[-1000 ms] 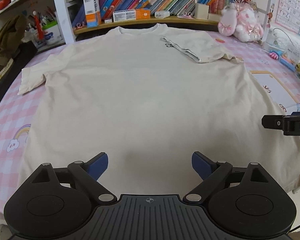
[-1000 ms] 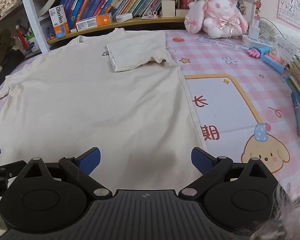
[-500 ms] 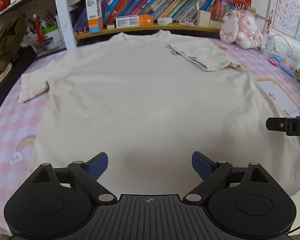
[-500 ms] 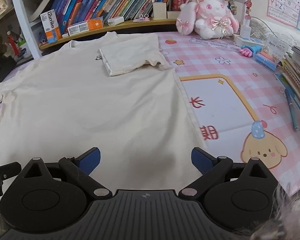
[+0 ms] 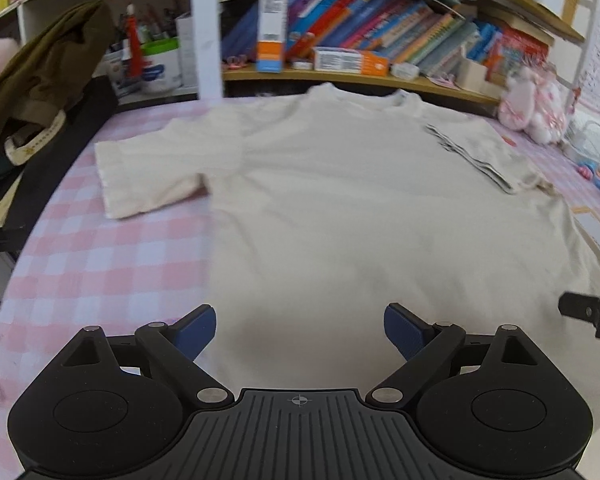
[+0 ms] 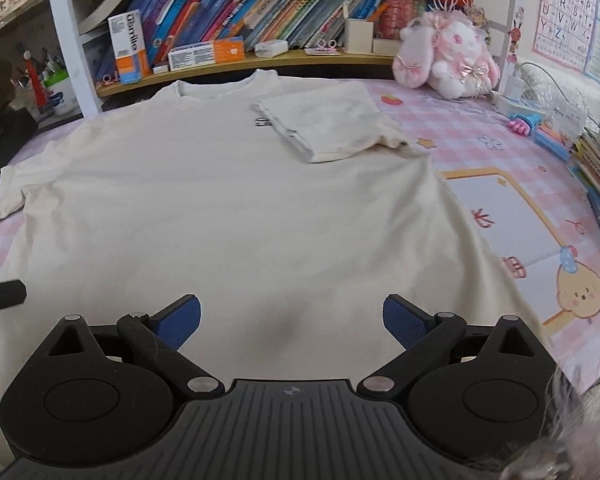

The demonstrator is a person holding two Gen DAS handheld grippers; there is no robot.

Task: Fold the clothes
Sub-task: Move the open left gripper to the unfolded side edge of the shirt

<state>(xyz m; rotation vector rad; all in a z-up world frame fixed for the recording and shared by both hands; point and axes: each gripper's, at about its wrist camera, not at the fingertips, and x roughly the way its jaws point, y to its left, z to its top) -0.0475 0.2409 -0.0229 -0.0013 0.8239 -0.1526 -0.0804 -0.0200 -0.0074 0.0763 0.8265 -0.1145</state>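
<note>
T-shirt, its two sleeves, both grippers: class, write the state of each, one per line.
T-shirt: spread flat, body unfolded.
Right sleeve: folded in over the chest.
Left sleeve: lying out flat.
Left gripper: open, empty.
Right gripper: open, empty.

A: What colour is the T-shirt (image 6: 228, 216)?

B: Cream all over, with a small black mark (image 6: 262, 121) on the chest.

A: And the cloth under it?

B: The table cover (image 5: 100, 256) is pink-and-white check; on the right a white panel (image 6: 496, 216) has an orange-yellow border, red characters and a yellow cartoon puppy (image 6: 580, 292).

A: The grippers?

B: Both the left gripper (image 5: 299, 330) and the right gripper (image 6: 292, 320) are black with 2 blue pads (image 6: 404, 320). The plush rabbit (image 6: 448, 56) is pink and white.
</note>
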